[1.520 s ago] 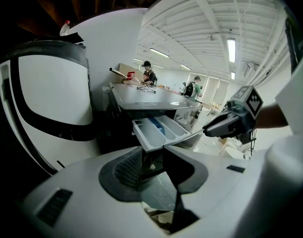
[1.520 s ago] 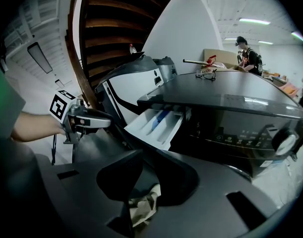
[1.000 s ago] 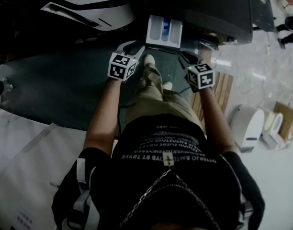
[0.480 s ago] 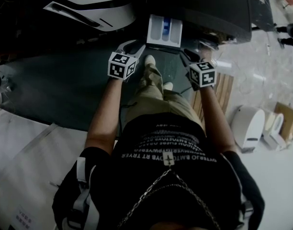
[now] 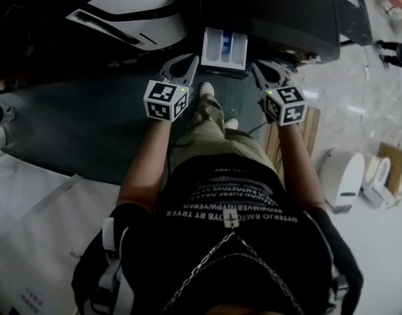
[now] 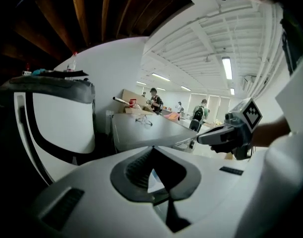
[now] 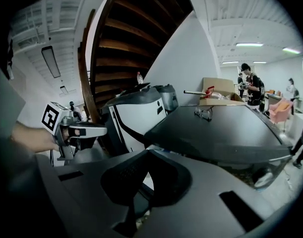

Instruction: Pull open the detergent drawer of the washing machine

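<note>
While the detergent drawer (image 5: 224,50) stays pulled out, left tool (image 5: 193,60) and right tool (image 5: 256,65) have risen, both closed, empty.

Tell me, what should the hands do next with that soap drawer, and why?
Probably just draw both back: the detergent drawer already stands out of the washing machine, and the left gripper, its jaws just closed on nothing, and the right gripper, also shut and empty, sit either side of it.
</note>
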